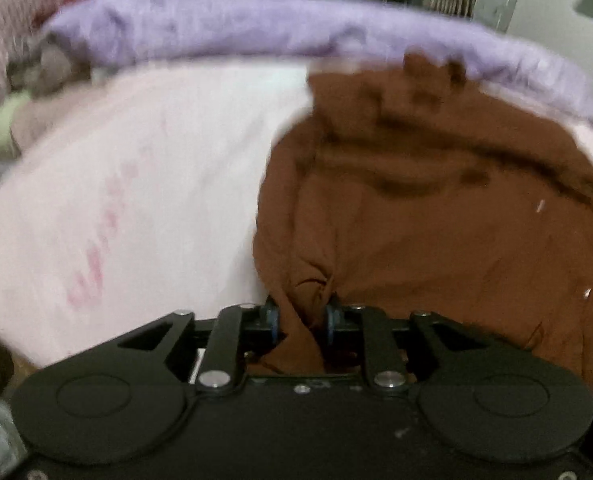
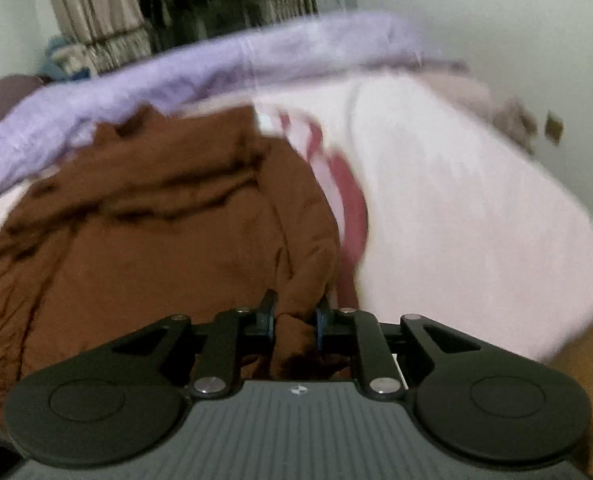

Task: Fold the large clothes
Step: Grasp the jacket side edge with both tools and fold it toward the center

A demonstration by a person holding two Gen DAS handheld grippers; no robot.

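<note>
My left gripper (image 1: 301,318) is pinching a bunched fold of the brown garment (image 1: 436,220); the cloth runs between its blue-tipped fingers (image 1: 273,320) and down toward the gripper body. My right gripper (image 2: 294,318) is likewise clamped on a gathered edge of the same garment (image 2: 156,232), with fabric pressed between its fingers (image 2: 319,320). From the left wrist I see the garment spreading out ahead and to the right, rumpled, lying on the pale pink bedsheet (image 1: 136,200). From the right wrist it lies ahead and to the left, and a red printed patch on the sheet (image 2: 352,196) shows just beside its right edge. Beyond the garment a lilac blanket (image 1: 224,28) lies bunched along the far side of the bed. Behind that hang curtains (image 2: 92,4), blurred.
</note>
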